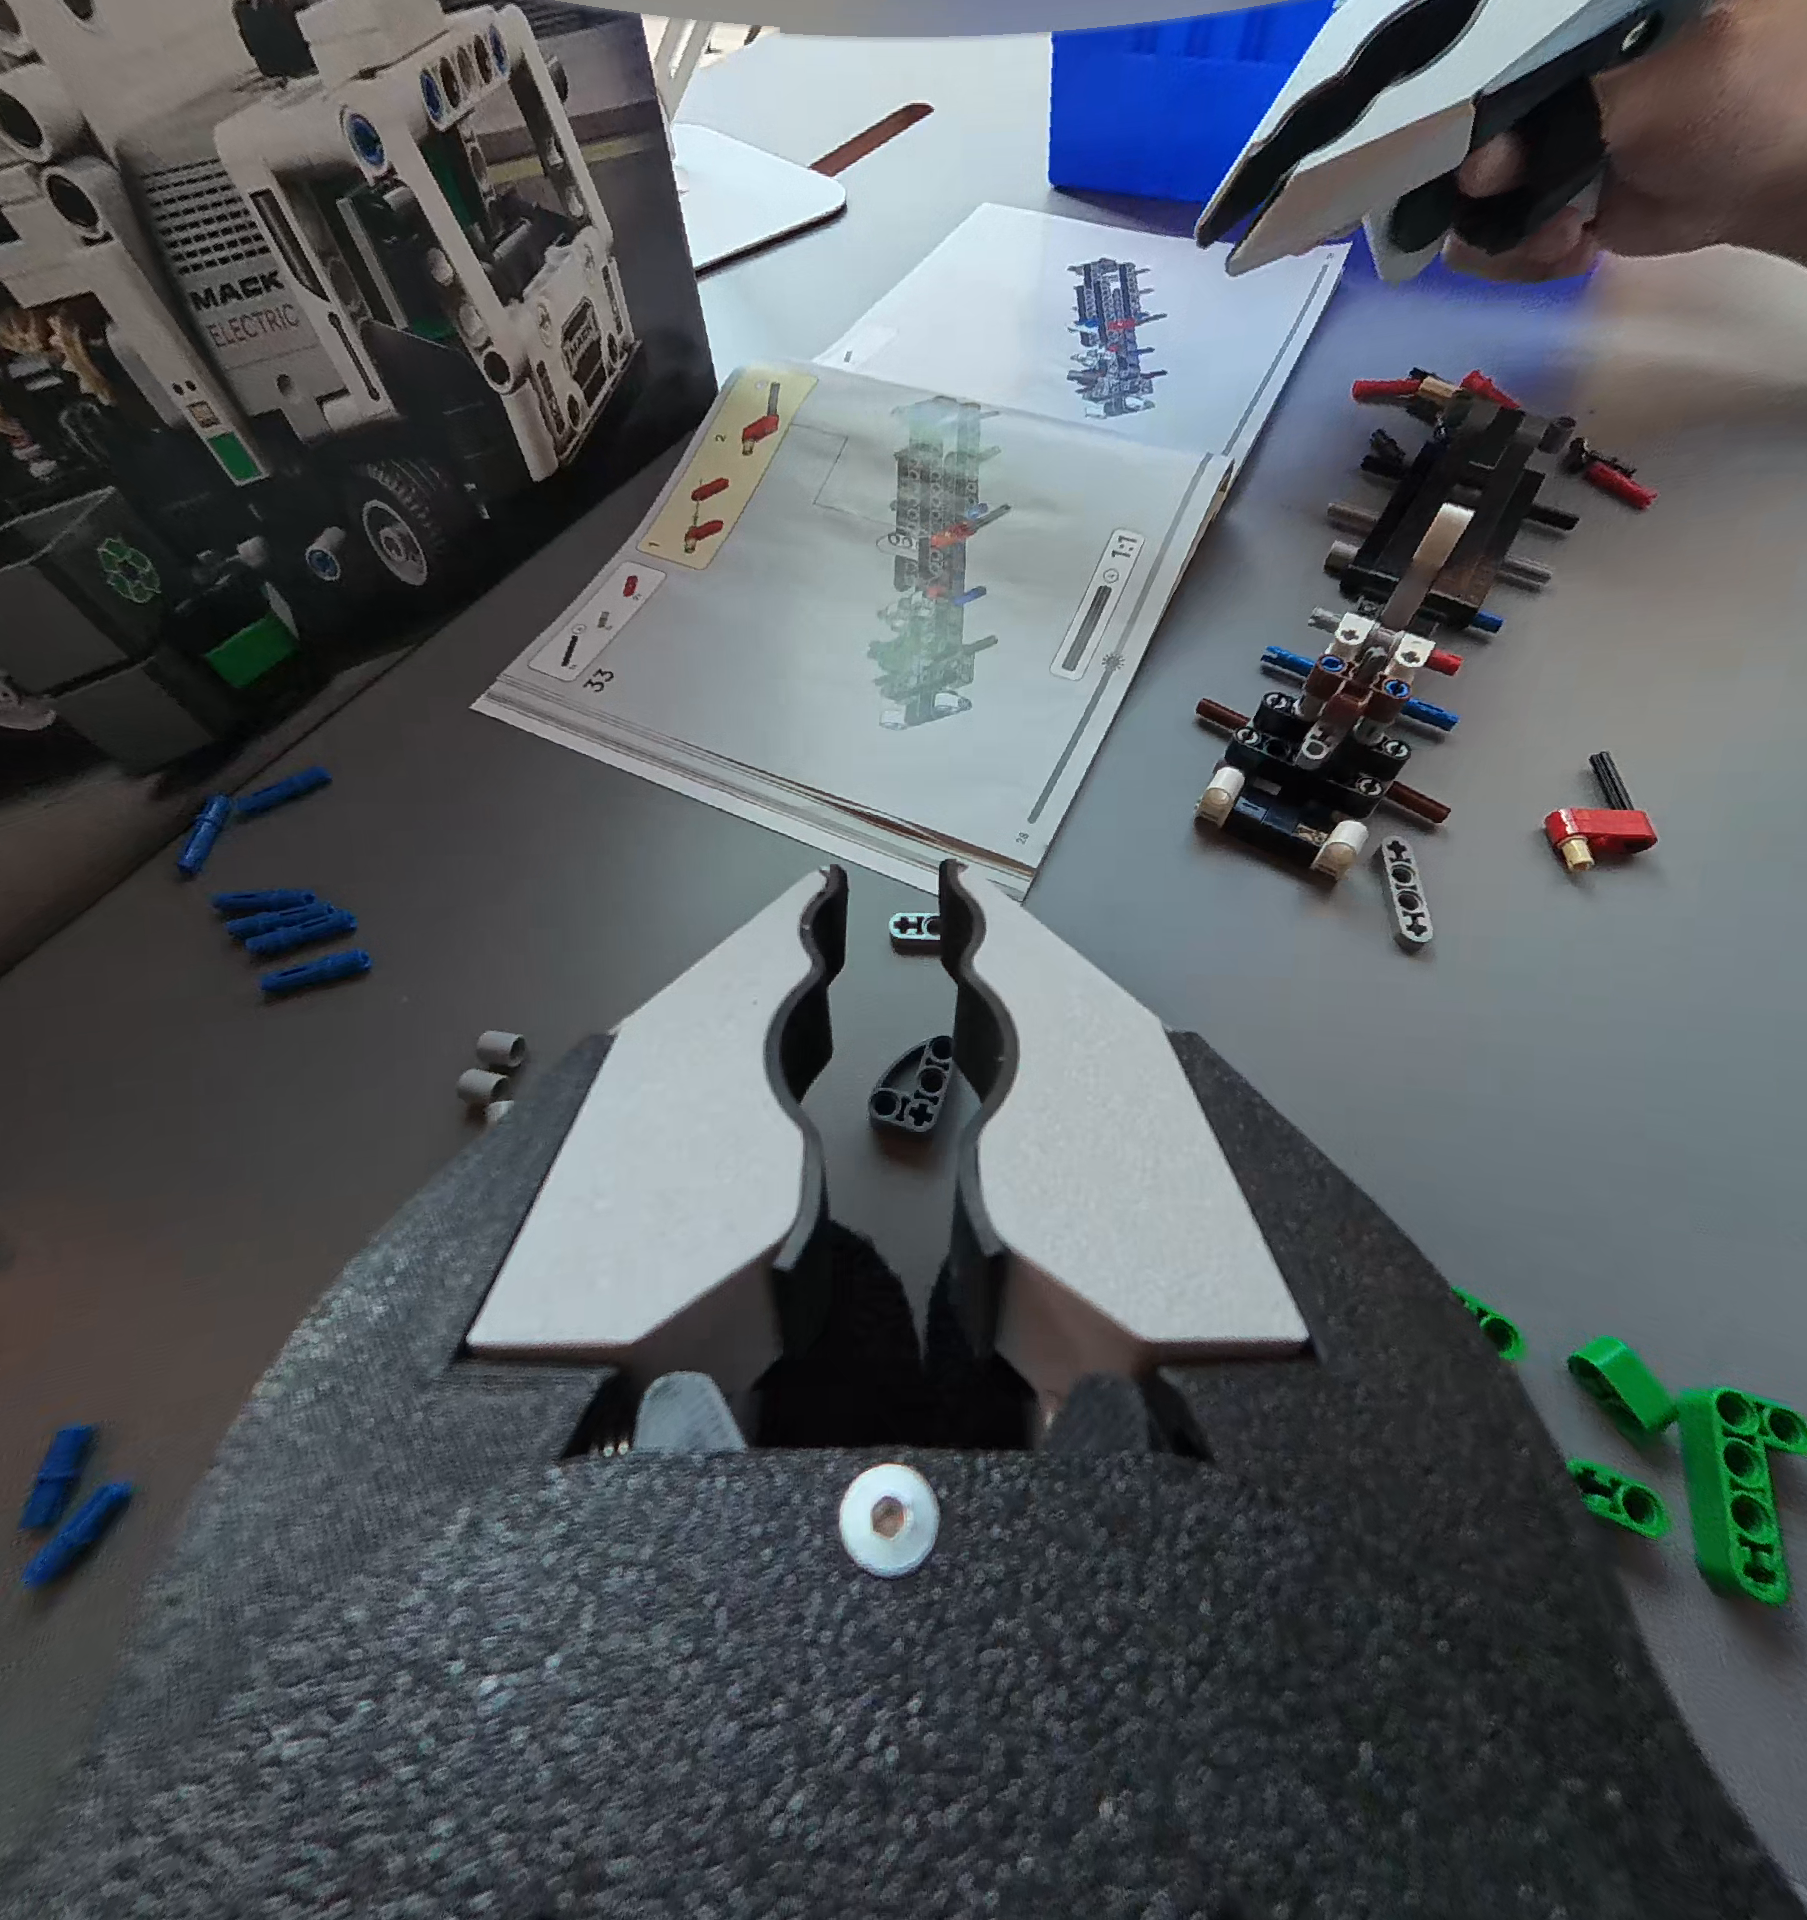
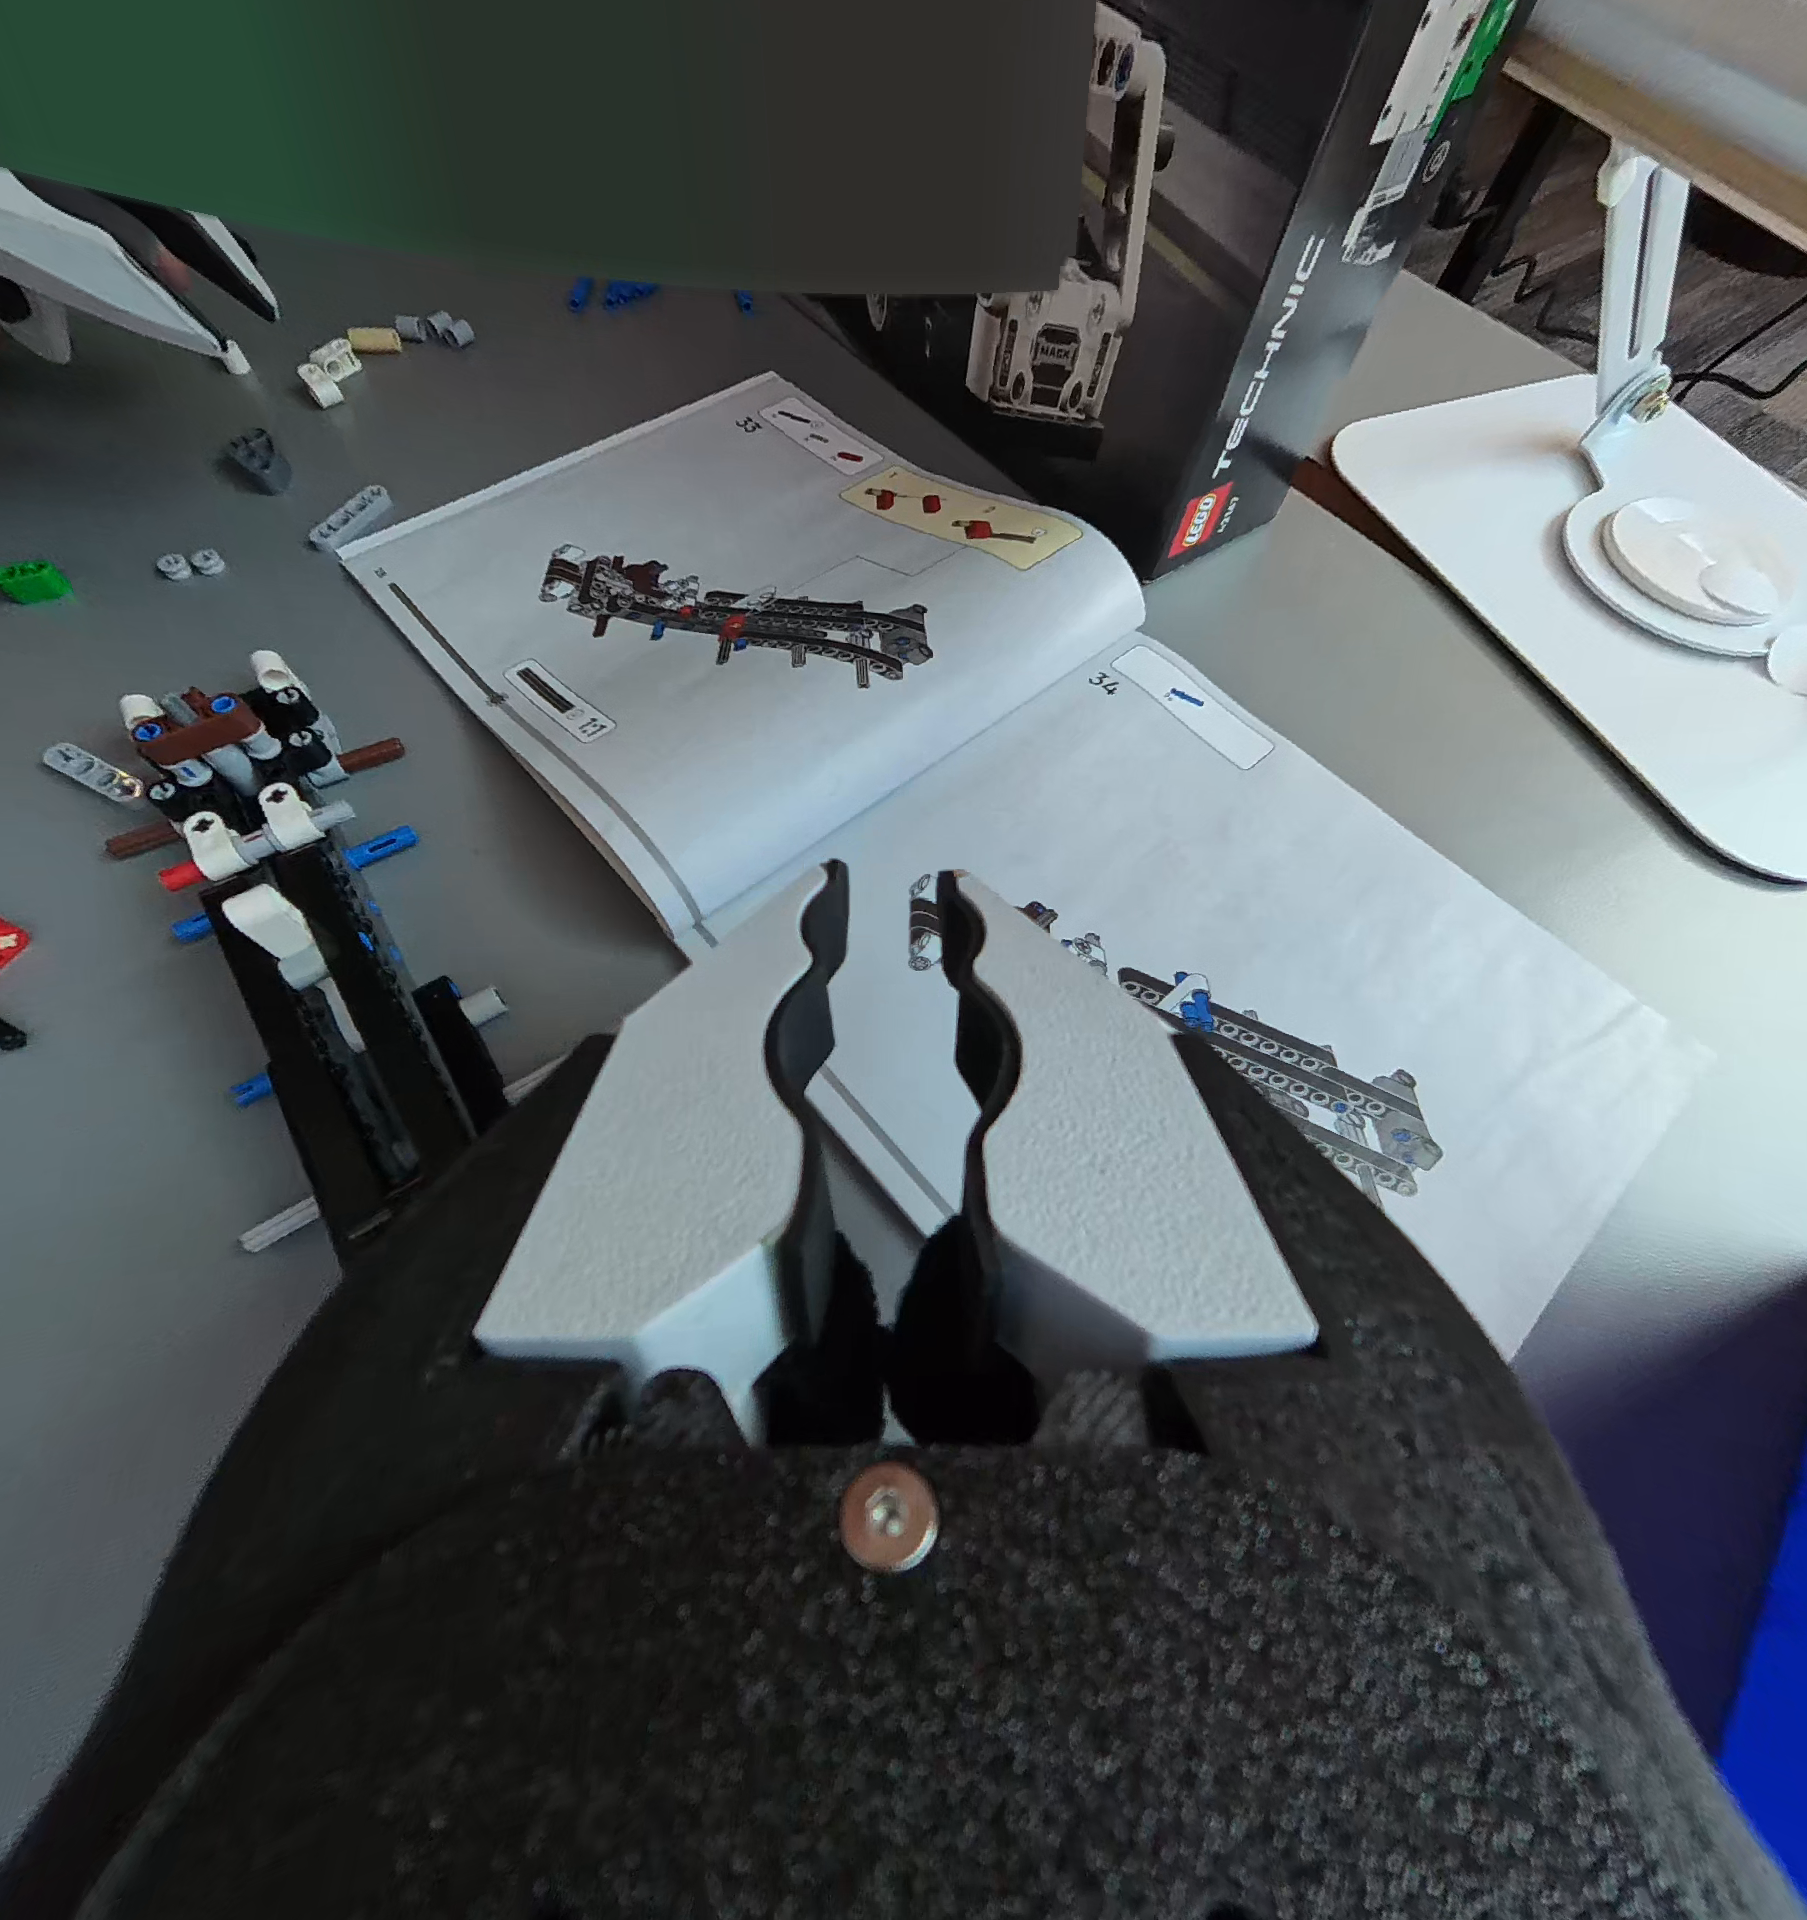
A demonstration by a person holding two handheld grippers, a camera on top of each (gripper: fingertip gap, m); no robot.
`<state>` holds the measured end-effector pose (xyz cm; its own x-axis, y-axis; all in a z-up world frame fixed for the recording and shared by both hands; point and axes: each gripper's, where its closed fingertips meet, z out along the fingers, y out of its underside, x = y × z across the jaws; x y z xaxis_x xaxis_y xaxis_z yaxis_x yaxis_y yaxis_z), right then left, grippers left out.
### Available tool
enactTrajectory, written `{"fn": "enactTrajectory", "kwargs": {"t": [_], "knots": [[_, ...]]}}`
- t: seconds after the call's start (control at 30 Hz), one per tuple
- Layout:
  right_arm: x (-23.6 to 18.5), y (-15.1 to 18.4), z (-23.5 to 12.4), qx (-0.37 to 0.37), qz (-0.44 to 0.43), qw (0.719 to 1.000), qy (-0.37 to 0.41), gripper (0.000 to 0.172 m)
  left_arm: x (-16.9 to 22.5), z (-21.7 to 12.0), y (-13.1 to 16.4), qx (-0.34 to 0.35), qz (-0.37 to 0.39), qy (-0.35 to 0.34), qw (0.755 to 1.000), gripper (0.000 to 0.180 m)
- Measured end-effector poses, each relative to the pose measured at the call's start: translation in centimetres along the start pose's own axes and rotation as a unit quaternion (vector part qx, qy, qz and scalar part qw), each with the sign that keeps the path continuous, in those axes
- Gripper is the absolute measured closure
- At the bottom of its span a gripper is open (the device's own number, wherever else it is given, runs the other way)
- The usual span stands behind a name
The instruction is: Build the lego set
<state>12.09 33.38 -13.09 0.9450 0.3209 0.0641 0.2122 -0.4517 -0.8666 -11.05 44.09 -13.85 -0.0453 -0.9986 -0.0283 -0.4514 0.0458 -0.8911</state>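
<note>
My left gripper (image 1: pixel 891 883) is open with nothing between its pads and hovers over the dark table. A small dark grey piece (image 1: pixel 914 1086) lies on the table below the gap, and a small light grey beam (image 1: pixel 914 925) lies just beyond the tips. In the right wrist view the left gripper (image 2: pixel 239 343) is at the far left, with the dark grey piece (image 2: pixel 258 457) lying free near it. My right gripper (image 2: pixel 891 883) is open and empty above the open instruction booklet (image 2: pixel 774 582). It also shows in the left wrist view (image 1: pixel 1231 244), held by a hand at the top right.
A black brick assembly (image 1: pixel 1398 623) lies right of the booklet (image 1: pixel 878 582), with a red piece (image 1: pixel 1595 826) and a grey thin beam (image 1: pixel 1406 894) near it. Blue pins (image 1: pixel 286 925) lie left, green pieces (image 1: pixel 1740 1486) right. The set's box (image 1: pixel 255 312), a blue bin (image 1: pixel 1148 104) and a white stand base (image 2: pixel 1657 623) stand behind. There is about 25 centimeters between the tips of the two grippers. My right tips are about 30 centimeters from the small dark grey piece (image 1: pixel 914 1086), my left tips only 5 centimeters. Look for it in the right wrist view (image 2: pixel 248 445) too.
</note>
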Motion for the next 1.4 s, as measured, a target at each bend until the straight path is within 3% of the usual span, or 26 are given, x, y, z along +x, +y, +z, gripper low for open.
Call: {"fn": "enactTrajectory", "kwargs": {"t": [0.2,0.63,1.4], "knots": [[-0.2,-0.5,-0.2,0.008,0.026,1.000,-0.016,0.156,-0.4,-0.5,-0.4,0.011,-0.007,-0.004,1.000,0.165],[-1.0,0.1,0.2,-0.013,0.001,1.000,-0.016,0.156,0.0,-0.1,0.2,-0.012,0.027,-0.011,1.000,0.165],[-1.2,0.5,0.5,-0.023,-0.015,1.000,-0.011,0.158,0.6,0.3,0.4,-0.013,0.013,0.009,1.000,0.165]]}}
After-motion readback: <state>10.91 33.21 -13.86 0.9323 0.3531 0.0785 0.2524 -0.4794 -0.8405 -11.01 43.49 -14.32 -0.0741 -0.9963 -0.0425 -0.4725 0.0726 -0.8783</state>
